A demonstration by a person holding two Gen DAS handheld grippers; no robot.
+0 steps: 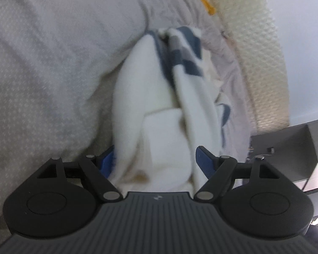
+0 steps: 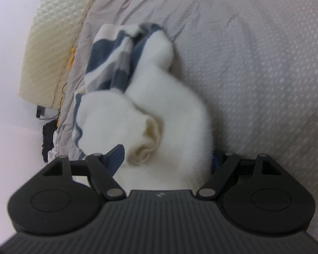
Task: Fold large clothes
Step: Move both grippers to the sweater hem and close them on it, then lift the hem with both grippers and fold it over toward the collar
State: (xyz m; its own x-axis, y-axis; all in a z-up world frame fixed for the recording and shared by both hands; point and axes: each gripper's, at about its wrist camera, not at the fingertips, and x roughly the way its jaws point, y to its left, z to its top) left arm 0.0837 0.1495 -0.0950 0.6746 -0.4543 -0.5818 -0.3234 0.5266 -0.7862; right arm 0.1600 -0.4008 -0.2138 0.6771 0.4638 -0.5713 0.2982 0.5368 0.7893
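Right gripper [image 2: 166,158]: jaws stand wide, white fleece garment [image 2: 159,114] bunched between the blue pads [image 2: 116,155]; pad contact cannot be confirmed. Garment's blue-and-grey striped part [image 2: 114,63] lies ahead, crumpled on the grey dotted bedspread [image 2: 254,74]. Cream quilted pillow [image 2: 50,42] ahead-left.

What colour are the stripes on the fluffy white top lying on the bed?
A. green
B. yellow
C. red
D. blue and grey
D: the white top shows dark blue and grey bands at its far end, seen from both wrist cameras as it lies on the bed.
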